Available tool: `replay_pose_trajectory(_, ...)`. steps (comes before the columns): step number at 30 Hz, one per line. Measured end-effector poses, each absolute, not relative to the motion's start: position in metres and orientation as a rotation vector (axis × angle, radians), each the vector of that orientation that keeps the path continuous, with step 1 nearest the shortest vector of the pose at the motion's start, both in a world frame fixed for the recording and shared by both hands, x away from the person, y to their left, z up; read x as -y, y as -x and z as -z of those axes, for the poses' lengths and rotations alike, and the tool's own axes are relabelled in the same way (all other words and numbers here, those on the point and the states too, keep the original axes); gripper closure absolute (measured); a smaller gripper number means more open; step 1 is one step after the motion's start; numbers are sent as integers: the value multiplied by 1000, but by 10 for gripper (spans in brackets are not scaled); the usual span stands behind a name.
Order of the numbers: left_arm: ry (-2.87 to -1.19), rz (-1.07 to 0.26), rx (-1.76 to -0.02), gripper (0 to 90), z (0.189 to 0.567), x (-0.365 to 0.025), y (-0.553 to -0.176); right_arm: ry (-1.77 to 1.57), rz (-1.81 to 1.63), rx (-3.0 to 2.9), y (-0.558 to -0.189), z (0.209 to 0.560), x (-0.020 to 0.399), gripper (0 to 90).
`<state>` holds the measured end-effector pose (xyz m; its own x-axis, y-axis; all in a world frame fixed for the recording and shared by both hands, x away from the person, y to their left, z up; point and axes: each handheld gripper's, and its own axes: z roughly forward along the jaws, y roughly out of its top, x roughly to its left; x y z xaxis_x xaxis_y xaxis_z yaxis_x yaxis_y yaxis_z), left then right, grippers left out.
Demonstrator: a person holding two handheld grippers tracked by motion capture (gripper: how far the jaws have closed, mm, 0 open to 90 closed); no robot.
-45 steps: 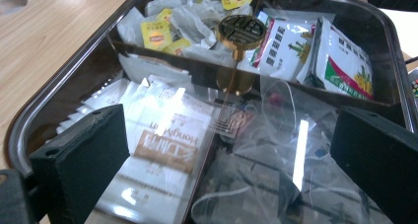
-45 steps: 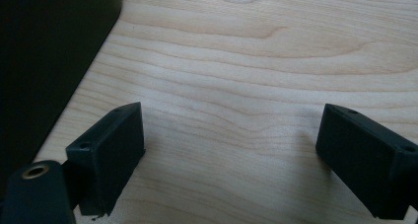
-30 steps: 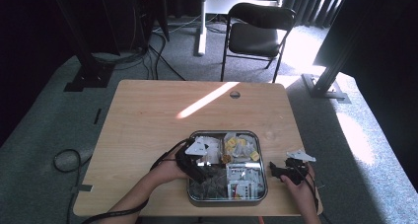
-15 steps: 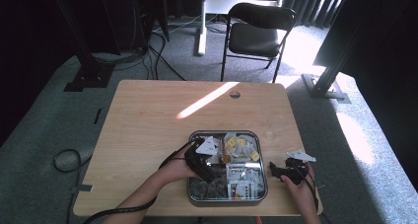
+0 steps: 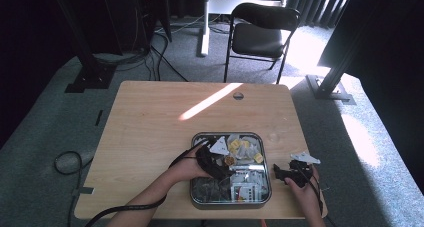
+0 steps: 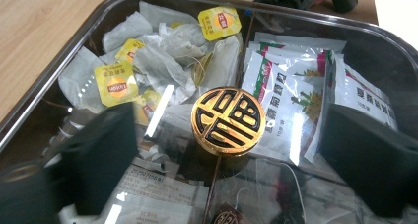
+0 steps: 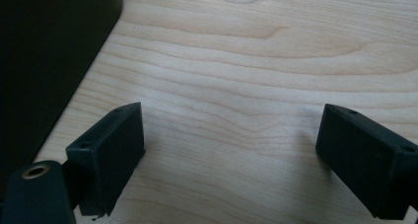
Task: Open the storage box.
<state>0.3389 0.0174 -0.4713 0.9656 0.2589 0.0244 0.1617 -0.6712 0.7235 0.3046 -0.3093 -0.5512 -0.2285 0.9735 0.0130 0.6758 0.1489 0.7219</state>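
While the left gripper (image 6: 226,150) straddles the gold-and-black round lid (image 6: 227,120) at the metal tray's (image 6: 59,61) centre, its jaws, just closing, remain clear of it. At 3 o'clock, the right gripper (image 7: 231,155) idles open over bare desk (image 7: 256,61).

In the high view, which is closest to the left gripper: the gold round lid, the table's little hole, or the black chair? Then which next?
From the left gripper:
1. Gold round lid, beside it in the tray.
2. Table's little hole, near the far edge.
3. Black chair, on the floor beyond.
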Motion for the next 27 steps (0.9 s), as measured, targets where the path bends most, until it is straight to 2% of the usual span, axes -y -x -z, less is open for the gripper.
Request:
replay_pose_trajectory(2,-2325,-152,-297,148,471,-17,-340,-1569,-853,-1970,-305,551,309,106)
replay_pose_trajectory(4,-2322,-152,-305,211,471,-16,-340,-1569,-853,-1970,-305,551,309,106)
replay_pose_trajectory(8,-2321,-145,-320,267,473,-16,-343,-1570,-853,-1970,-305,551,309,106)
replay_pose_trajectory(15,-2327,-133,-313,436,475,-14,-343,-1565,-855,-1975,-304,551,309,106)
replay_pose_trajectory(18,-2326,-140,-314,471,476,-12,-343,-1565,-855,-1975,-304,551,309,106)
replay_pose_trajectory(19,-2324,-145,-316,542,476,-11,-343,-1565,-855,-1975,-304,551,309,106)
replay_pose_trajectory(20,-2320,-141,-309,542,476,-11,-342,-1565,-855,-1975,-304,551,309,106)
replay_pose_trajectory(21,-2324,-154,-298,580,476,-10,-341,-1565,-855,-1975,-304,551,309,106)
replay_pose_trajectory(27,-2341,-148,-315,587,473,-9,-341,-1566,-856,-1975,-304,551,309,106)
